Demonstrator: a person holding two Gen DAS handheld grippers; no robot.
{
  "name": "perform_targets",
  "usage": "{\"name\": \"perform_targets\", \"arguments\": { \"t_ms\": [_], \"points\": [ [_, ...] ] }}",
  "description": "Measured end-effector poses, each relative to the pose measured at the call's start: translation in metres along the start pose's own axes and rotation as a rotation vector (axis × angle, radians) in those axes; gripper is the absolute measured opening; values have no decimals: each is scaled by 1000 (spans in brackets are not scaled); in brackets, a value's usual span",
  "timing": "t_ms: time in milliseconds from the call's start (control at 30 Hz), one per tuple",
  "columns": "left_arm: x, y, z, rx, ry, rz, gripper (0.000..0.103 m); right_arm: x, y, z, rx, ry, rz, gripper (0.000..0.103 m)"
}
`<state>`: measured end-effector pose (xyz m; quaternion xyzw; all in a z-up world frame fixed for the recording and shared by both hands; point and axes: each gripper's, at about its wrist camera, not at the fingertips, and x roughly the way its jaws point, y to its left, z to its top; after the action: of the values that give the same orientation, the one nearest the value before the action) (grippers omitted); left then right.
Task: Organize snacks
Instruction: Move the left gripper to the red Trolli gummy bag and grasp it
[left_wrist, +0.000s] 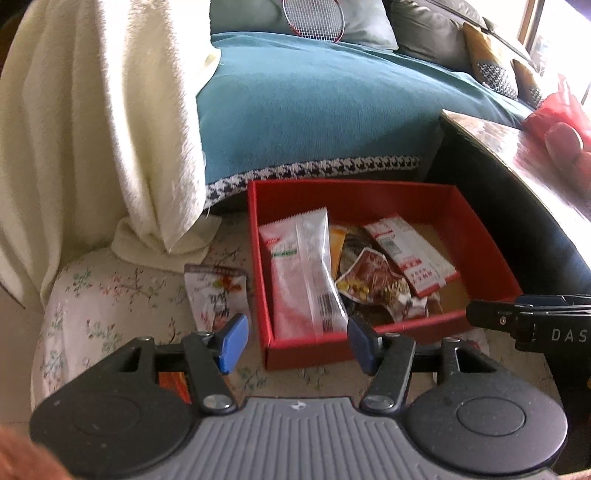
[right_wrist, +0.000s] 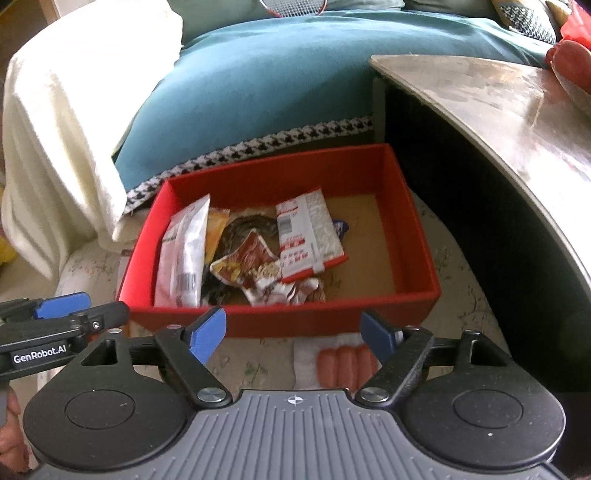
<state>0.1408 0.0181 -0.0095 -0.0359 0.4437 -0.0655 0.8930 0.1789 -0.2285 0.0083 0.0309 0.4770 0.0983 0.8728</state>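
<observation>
Both sets of fingers are spread, nothing held. Sausage pack (right_wrist: 345, 363) is seen just under the right gripper (right_wrist: 295, 334), long axis pointing ahead to the box (right_wrist: 280, 321); the left gripper (left_wrist: 295, 341) sits farther.

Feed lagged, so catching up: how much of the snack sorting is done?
Done: several packets lie in the red cardboard box. In hand: nothing; left claw and right claw are open, empty. Left: white floral pouch beside the box, pink sausage pack before it.
</observation>
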Motion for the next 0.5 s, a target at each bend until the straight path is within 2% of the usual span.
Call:
{"name": "perform_targets", "arguments": {
  "t_ms": [367, 500],
  "points": [
    [-19, 17, -42, -22, 56, -2, 53, 9, 13, -32, -40, 85, 10, 86],
    [-22, 24, -66, -37, 108, 0, 54, 9, 22, -38, -71, 102, 24, 87]
  ]
}}
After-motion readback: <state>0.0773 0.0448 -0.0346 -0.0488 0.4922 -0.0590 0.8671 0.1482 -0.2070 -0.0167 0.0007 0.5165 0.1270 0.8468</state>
